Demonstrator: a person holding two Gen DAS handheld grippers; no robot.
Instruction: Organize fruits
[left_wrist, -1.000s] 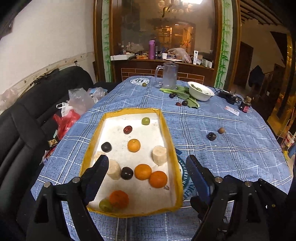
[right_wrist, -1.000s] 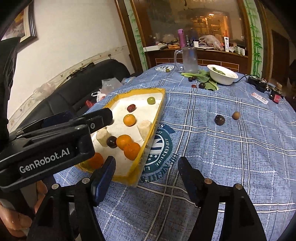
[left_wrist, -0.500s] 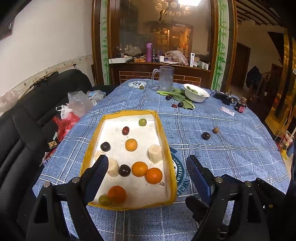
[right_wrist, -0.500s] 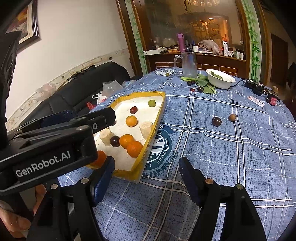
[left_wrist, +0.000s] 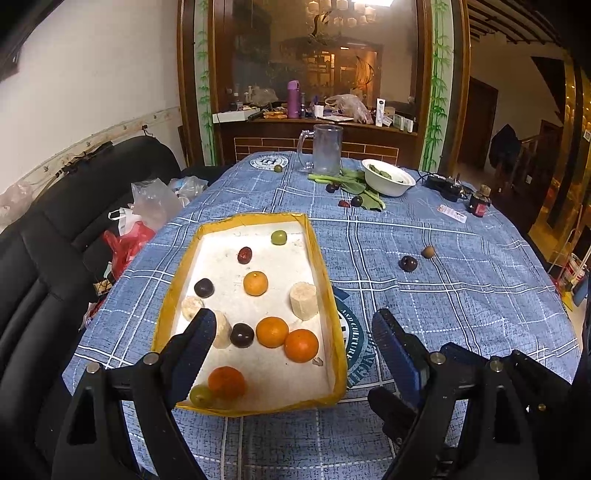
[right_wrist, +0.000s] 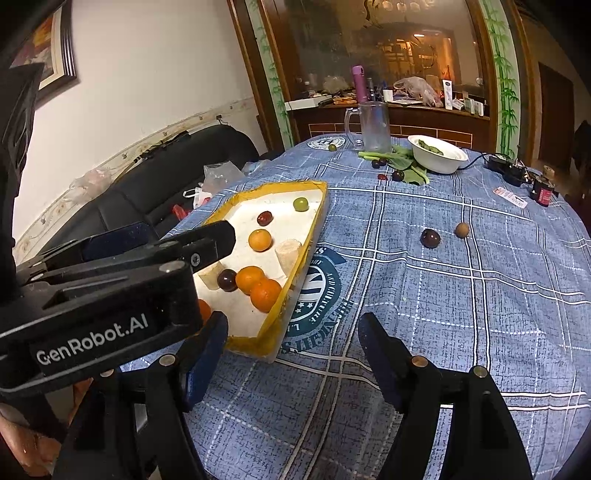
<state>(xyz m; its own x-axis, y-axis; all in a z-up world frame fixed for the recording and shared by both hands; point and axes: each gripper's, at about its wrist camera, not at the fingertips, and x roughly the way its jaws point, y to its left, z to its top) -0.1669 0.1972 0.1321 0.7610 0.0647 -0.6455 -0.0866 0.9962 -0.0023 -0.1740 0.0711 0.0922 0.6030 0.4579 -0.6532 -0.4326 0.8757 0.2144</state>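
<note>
Blue plaid cloth covers the table, and on its near left sits the yellow-rimmed tray holding oranges, dark plums, green fruit and pale cut chunks. Left gripper hangs above the tray's near end, jaws spread wide with nothing between them; its left finger hides part of a pale chunk. Right gripper hovers just right of the tray, jaws parted, empty. From the right wrist the left gripper's body blocks the tray's near-left corner. Out on the cloth lie a dark plum and a brown fruit, near each other. Far off, small fruits by the white bowl are hard to identify.
</note>
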